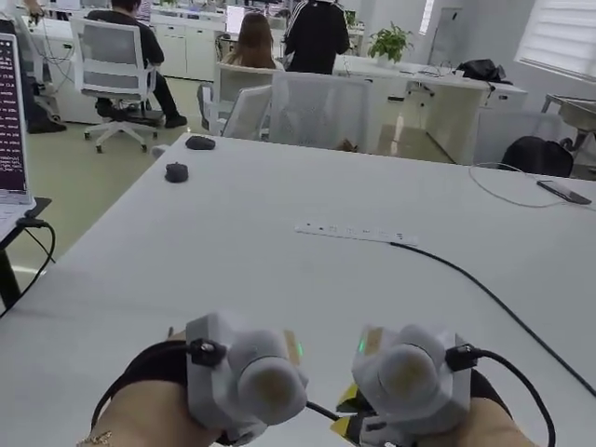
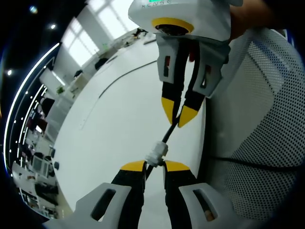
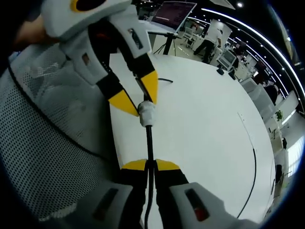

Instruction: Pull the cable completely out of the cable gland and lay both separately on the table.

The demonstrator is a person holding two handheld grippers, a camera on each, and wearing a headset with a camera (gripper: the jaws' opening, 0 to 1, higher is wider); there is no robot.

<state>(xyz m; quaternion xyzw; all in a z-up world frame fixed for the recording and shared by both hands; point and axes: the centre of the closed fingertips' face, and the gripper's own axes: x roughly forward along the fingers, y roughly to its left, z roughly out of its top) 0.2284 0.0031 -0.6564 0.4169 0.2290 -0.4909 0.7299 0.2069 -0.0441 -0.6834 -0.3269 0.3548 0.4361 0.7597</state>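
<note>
Right gripper view: R gripper grips cable, L gripper gland.

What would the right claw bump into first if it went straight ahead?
Most likely the white fitting on the black cable that the right claw is pinching. The left claw holds that fitting right in its path.

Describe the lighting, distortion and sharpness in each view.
Head view: even, soft daylight, faint shadows on the white table, bright window blinds top right. Left gripper view: strong fisheye bends the table edge, windows blown out, cable gland sharp. Right gripper view: same curving, black cable crisp, no glare.
</note>
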